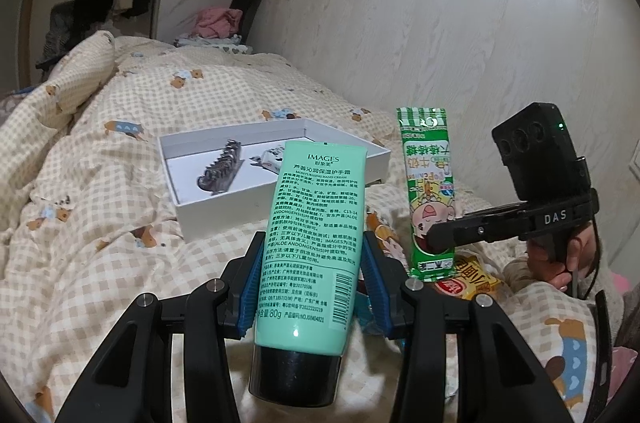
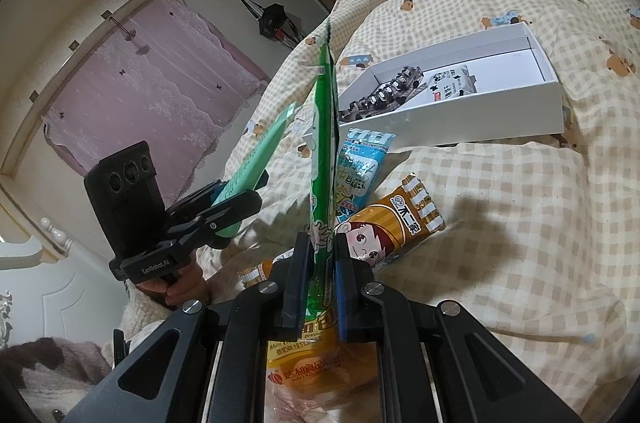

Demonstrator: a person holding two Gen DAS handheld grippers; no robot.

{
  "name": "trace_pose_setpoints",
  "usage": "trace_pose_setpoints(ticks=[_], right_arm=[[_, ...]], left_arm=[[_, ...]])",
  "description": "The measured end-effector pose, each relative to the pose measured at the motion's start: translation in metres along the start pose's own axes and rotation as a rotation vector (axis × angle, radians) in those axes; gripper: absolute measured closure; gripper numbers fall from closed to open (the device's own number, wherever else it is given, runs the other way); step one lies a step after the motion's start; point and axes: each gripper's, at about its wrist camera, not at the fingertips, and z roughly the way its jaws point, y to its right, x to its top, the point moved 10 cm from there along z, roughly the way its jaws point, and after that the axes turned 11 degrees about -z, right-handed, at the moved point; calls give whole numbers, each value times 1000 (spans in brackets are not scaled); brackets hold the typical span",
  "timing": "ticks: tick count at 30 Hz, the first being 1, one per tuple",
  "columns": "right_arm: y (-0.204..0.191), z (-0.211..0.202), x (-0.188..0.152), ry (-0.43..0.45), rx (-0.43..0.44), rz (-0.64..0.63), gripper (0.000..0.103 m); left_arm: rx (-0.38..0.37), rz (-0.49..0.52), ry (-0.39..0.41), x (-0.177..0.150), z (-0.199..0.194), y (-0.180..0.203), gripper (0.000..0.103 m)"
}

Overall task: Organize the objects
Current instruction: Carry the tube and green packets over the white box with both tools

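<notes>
A mint-green hand cream tube (image 1: 316, 207) with a black cap stands upright between the blue pads of my left gripper (image 1: 314, 247), which is shut on it above the bed. To its right my right gripper (image 1: 436, 239) is shut on the lower end of a long green snack packet (image 1: 428, 183), held upright. In the right wrist view the green packet (image 2: 324, 127) runs edge-on up from the right gripper (image 2: 322, 247). The left gripper (image 2: 256, 183) with the tube (image 2: 260, 151) is at the left. An open white box (image 1: 208, 219) (image 2: 480, 119) lies on the quilt beyond both.
The box holds a dark metal piece (image 2: 384, 95) and a small white packet (image 2: 452, 83). A blue packet (image 2: 360, 163), an orange cartoon packet (image 2: 396, 223) and a yellow bread bag (image 2: 304, 355) lie on the checked quilt (image 2: 520, 223). A wall runs along the bed's right side.
</notes>
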Motion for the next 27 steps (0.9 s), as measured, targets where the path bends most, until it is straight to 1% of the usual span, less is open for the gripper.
trace_pose_setpoints(ticks=[2, 4, 7, 10, 13, 15, 17, 19, 20, 22, 23, 24, 27], right_arm=[[0, 0, 0, 1, 2, -1, 91], [1, 0, 1, 2, 10, 4, 91], [1, -3, 6, 8, 21, 7, 91], [-3, -7, 13, 12, 25, -8, 91], [-12, -14, 29, 37, 63, -18, 91], [-19, -19, 51, 66, 91, -17, 91], [-27, -23, 74, 90, 89, -42, 91], [-37, -27, 104, 126, 83, -69, 91], [-41, -29, 117, 144, 88, -75, 91], [-48, -35, 146, 189, 72, -88, 91], [-51, -37, 159, 209, 54, -99, 91], [-55, -41, 177, 234, 31, -115, 91], [-59, -44, 213, 280, -7, -130, 91]], left_arm=[[37, -2, 7, 1, -1, -5, 54], [45, -17, 10, 1, -2, -10, 54], [41, -41, 15, 4, -4, -15, 54], [32, -37, 19, 10, -7, -14, 54], [1, -27, 25, 24, -9, -6, 54], [-22, -3, 46, 40, -15, 2, 54], [-38, 21, 66, 63, -21, 12, 54], [-31, 38, 85, 82, -24, 18, 54], [-21, 45, 94, 97, -25, 22, 54], [30, 42, 115, 123, -27, 22, 54], [90, 57, 147, 143, -29, 23, 54], [118, 67, 171, 156, -30, 25, 54], [157, 101, 242, 195, -31, 33, 54]])
